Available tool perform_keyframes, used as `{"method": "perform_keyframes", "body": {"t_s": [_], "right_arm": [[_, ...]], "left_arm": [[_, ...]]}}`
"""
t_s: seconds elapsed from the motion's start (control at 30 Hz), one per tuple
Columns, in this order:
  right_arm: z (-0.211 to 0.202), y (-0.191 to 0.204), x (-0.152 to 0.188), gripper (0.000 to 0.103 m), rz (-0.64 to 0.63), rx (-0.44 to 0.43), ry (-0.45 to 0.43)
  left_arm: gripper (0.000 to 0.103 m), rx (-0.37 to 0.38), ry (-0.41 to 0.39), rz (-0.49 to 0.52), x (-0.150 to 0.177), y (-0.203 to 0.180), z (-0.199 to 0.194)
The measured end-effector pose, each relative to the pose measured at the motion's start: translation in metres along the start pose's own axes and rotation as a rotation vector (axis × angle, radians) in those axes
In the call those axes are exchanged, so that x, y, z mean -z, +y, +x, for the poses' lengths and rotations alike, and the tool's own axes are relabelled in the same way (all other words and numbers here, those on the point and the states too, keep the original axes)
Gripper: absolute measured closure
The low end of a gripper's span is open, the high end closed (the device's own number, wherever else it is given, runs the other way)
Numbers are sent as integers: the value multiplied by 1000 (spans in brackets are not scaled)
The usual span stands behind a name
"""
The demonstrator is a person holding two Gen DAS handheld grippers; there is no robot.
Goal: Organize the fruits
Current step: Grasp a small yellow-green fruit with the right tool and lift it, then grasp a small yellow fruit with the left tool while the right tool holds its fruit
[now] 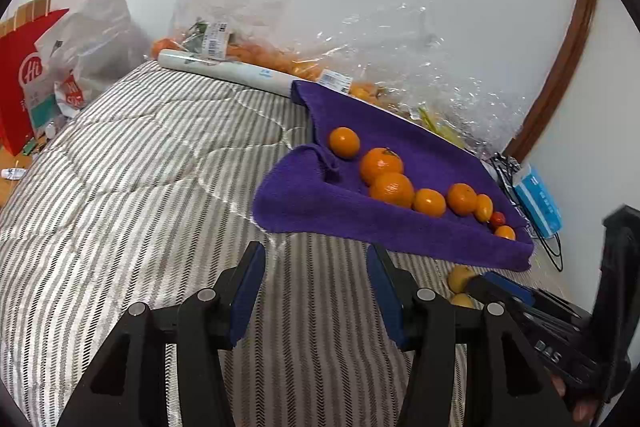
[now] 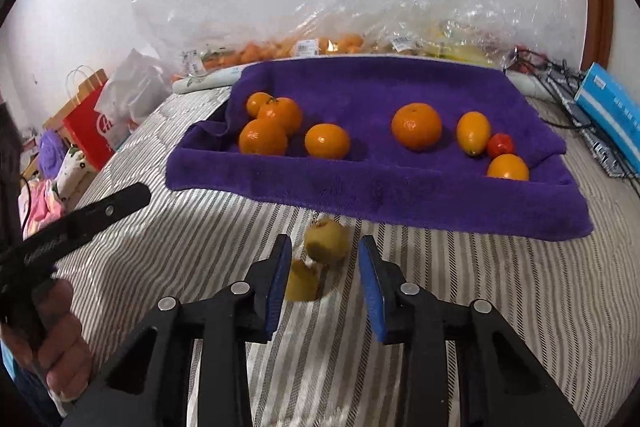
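Observation:
A purple towel (image 2: 400, 187) (image 1: 320, 211) lies on the striped bed and bears several oranges (image 2: 416, 126) (image 1: 391, 189), a small oblong orange fruit (image 2: 473, 133) and a small red fruit (image 2: 500, 144) (image 1: 498, 218). Two yellow-green fruits (image 2: 326, 241) (image 2: 302, 283) lie on the bedcover just in front of the towel. My right gripper (image 2: 322, 263) is open with both fruits between and just ahead of its fingers. It also shows in the left wrist view (image 1: 500, 285). My left gripper (image 1: 316, 267) is open and empty over the bedcover, left of the towel's near edge.
Clear plastic bags of oranges and yellow fruit (image 2: 320, 43) line the wall behind the towel, with a white roll (image 1: 224, 71) beside them. A red paper bag (image 1: 20, 83) stands at the far left. A blue box (image 2: 612, 107) and cables (image 2: 560, 79) lie at the right.

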State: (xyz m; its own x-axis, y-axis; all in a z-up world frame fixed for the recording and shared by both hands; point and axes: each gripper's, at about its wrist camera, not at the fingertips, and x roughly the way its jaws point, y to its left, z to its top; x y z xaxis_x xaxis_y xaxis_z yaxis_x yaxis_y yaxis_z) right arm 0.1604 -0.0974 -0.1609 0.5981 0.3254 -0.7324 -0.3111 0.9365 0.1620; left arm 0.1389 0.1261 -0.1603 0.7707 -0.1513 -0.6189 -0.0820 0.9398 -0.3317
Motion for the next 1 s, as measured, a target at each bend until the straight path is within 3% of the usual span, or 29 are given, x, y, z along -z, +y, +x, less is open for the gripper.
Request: {"method": "perform_keyframes", "body": {"t_s": [0.23, 0.4, 0.57, 0.67, 0.77, 1.0], "right_arm": [[14, 7, -4, 77, -26, 47, 17], [-8, -3, -7, 77, 2, 40, -55], [-29, -22, 3, 77, -29, 130, -65], [-35, -35, 15, 77, -59, 169, -13], [-38, -45, 30, 77, -58, 162, 23], [-35, -53, 40, 76, -17, 145, -3]], "left_arm": [[53, 3, 5, 13, 0, -3, 2], [53, -2, 19, 25, 0, -5, 5], [53, -4, 27, 45, 2, -9, 8], [53, -12, 25, 64, 3, -12, 9], [53, -23, 28, 86, 4, -15, 11], [52, 8, 43, 109, 5, -19, 11]]}}
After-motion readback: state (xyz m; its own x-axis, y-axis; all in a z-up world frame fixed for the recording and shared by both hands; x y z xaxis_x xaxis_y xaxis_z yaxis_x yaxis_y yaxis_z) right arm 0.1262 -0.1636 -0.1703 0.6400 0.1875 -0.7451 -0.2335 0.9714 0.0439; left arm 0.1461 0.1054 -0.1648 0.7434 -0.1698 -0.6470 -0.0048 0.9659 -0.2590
